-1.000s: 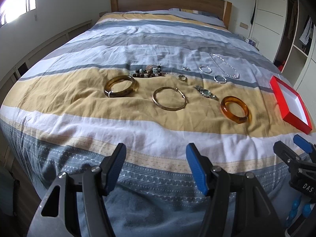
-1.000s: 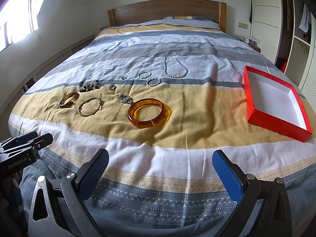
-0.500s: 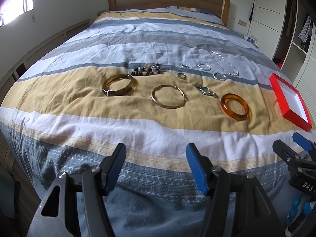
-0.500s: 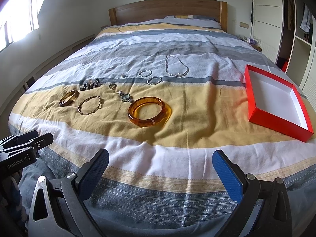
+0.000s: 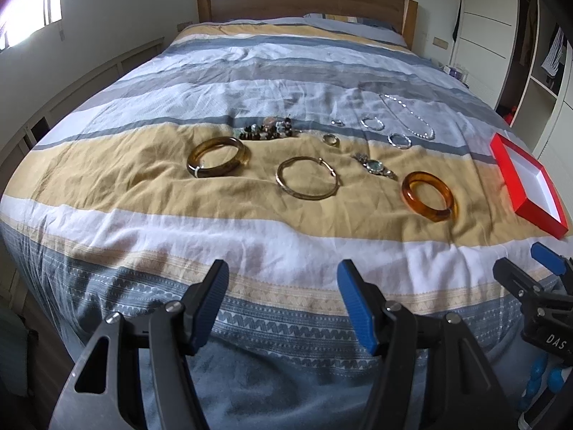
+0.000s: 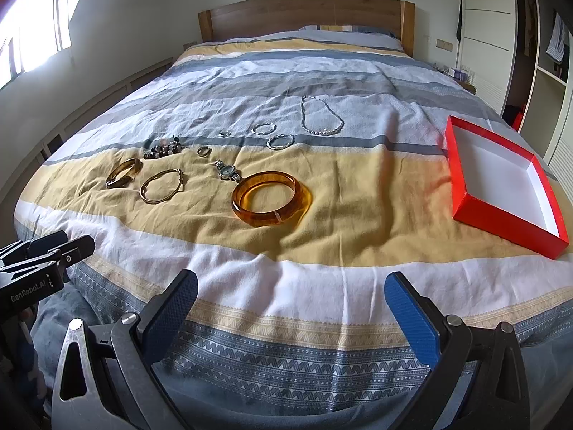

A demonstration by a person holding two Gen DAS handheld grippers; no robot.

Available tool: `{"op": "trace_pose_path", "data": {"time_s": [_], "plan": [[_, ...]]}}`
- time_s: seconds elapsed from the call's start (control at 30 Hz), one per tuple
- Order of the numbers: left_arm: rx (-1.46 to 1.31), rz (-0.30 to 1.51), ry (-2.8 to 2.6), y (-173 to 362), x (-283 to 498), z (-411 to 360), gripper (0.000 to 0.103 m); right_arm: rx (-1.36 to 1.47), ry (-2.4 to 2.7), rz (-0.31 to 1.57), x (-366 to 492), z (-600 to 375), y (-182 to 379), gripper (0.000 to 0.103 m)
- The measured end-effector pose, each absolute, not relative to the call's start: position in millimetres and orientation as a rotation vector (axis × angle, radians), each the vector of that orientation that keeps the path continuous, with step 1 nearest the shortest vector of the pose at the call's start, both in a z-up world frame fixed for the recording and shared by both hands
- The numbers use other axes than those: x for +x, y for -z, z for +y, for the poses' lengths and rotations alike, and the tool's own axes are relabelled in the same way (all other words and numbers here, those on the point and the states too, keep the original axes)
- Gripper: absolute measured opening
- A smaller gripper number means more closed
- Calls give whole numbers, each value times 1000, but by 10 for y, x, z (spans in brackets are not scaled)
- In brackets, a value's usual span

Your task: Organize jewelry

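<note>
Since nothing is picked yet, we hold both the left gripper (image 5: 283, 299) and right gripper (image 6: 292, 302) spread, empty, at the bed's foot; jewelry like the amber bangle (image 6: 270, 199) lies left of the empty box (image 6: 465, 200).

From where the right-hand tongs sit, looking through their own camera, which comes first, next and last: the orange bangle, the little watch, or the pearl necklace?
1. The orange bangle: nearest the right tongs, on the yellow stripe, a little left of centre.
2. The watch: just beyond the bangle, to its left.
3. The pearl necklace: farthest, up on the pale stripe toward the headboard.
</note>
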State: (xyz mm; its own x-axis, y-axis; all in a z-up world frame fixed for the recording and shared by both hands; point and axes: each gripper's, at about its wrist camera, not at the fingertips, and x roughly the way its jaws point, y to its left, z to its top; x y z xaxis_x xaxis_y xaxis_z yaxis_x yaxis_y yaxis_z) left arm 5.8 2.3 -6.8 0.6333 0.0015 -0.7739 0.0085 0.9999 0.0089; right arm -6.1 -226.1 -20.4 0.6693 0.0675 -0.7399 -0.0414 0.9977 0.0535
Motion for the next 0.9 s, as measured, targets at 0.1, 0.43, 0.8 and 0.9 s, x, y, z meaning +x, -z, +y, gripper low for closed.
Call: {"op": "trace_pose_path", "data": {"time_s": [0.1, 0.43, 0.8, 0.9], "plan": [[8, 879, 0, 52, 63, 40, 61, 29, -61, 838, -51, -2263, 203, 101], [-10, 869, 3, 12, 122, 75, 61, 26, -72, 853, 41, -2251, 165, 98], [-18, 907, 2, 35, 243, 107, 61, 23, -104, 875, 175, -2208, 151, 88], [-31, 913, 8, 44, 285, 129, 61, 26, -119, 882, 214, -2202, 160, 81]]}}
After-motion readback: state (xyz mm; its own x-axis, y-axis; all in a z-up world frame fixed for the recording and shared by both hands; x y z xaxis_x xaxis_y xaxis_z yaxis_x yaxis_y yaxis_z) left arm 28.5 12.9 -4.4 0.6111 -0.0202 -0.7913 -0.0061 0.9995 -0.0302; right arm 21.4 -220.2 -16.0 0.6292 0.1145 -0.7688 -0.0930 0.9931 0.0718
